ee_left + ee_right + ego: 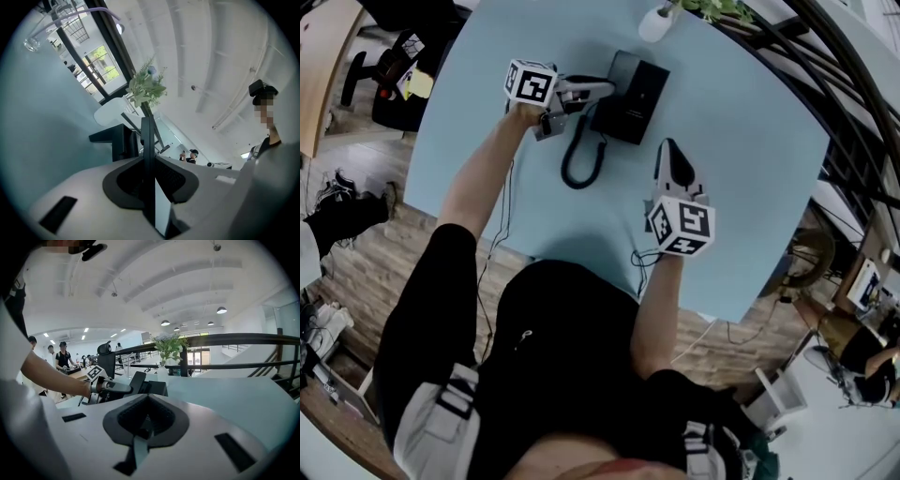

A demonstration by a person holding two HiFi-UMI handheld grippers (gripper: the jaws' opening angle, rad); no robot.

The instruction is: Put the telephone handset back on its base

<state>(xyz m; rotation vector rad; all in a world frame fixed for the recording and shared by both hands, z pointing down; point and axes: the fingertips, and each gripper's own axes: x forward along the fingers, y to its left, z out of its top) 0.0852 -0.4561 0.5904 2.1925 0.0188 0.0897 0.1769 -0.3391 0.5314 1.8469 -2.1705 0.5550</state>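
Note:
A black telephone base lies on the light blue table, far of centre. My left gripper reaches in from the left and is shut on the black handset, which it holds over the base's left side. In the right gripper view the handset stands tilted in that gripper, next to the base. In the left gripper view the handset shows edge-on between the jaws. Its black cord loops toward me. My right gripper hovers shut and empty right of the cord.
A white vase with a green plant stands at the table's far edge behind the phone. A dark railing runs along the right side. The table's near edge is close to the person's body. Bags and chairs sit on the floor at left.

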